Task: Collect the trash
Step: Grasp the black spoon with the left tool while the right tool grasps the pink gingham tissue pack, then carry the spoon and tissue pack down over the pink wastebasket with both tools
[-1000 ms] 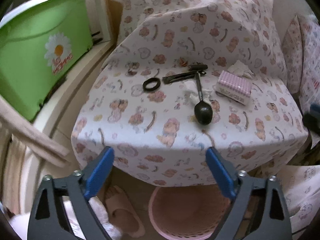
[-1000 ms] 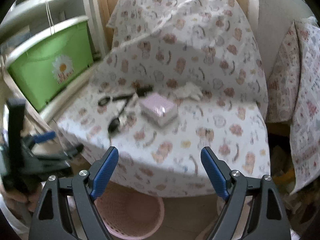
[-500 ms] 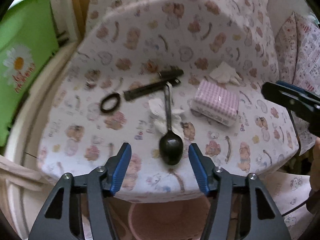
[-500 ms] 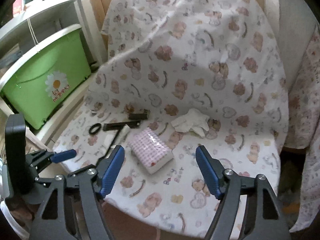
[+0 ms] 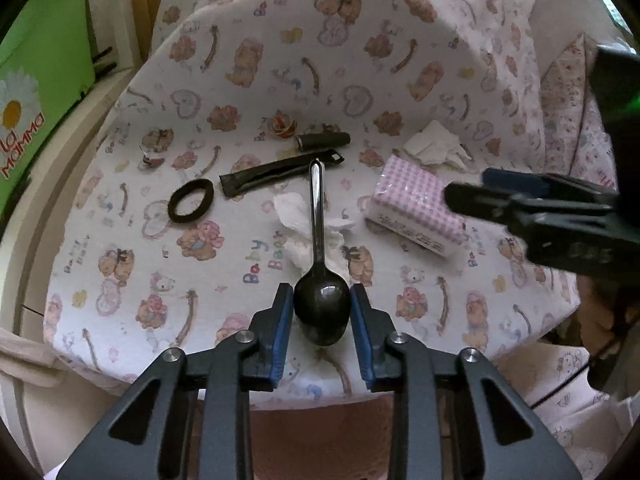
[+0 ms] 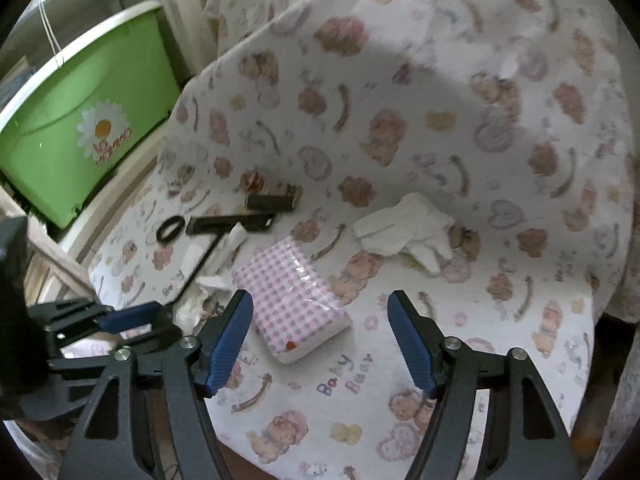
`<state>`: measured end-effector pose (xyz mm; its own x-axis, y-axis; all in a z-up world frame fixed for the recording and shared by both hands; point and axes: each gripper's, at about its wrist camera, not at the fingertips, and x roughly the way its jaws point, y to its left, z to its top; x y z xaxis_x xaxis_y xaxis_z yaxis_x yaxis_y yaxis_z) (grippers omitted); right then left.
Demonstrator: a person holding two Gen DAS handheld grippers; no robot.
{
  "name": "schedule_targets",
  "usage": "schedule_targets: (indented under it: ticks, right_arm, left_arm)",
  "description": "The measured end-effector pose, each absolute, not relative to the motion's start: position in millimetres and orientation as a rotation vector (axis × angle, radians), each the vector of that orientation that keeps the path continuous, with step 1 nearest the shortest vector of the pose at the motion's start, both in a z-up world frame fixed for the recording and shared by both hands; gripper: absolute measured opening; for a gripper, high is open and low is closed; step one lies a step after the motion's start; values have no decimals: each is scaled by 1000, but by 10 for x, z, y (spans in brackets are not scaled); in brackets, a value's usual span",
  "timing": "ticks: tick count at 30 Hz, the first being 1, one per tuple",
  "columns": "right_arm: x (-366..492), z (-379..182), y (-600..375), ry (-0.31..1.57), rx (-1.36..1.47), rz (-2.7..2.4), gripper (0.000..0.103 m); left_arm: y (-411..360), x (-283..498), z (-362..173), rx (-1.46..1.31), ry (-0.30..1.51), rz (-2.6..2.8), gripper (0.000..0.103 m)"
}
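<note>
On the seat | left tool (image 5: 321, 314) closing around spoon bowl (image 5: 321, 308) | right tool (image 6: 321, 338) wide, narrowing, empty

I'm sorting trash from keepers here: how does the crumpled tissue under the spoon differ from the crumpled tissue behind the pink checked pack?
The tissue under the spoon is pinned by the spoon's handle; the tissue behind the pack lies free, with nothing on it. The first sits near the seat's front edge beside the left gripper; the second lies farther back, beyond the pink checked pack. Both are white, crumpled and resting on the printed cover.
</note>
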<state>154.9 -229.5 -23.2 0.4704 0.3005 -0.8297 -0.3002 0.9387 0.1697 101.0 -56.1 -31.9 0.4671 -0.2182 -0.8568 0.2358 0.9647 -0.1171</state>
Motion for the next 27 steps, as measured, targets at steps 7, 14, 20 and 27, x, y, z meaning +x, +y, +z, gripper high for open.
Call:
schedule_targets:
  ticks: [7,14,20,27]
  right_arm:
    - [1547,-366,-2006,1041,-108,423,65]
    - [1542,-481,-1891,1062,-176,412,57]
    - [1499,-353,-2009,1011,-108,364,54]
    - [1476,-296,-2185,1006,-43,324,54]
  left_arm:
    - [-527,921,-273,101,1005,-227,27]
    - [-367,936,-238,74,983,-166,27]
    - [-294,915,-174,73,962,-133,27]
    - [-305,846,-160,87,955,-135,27]
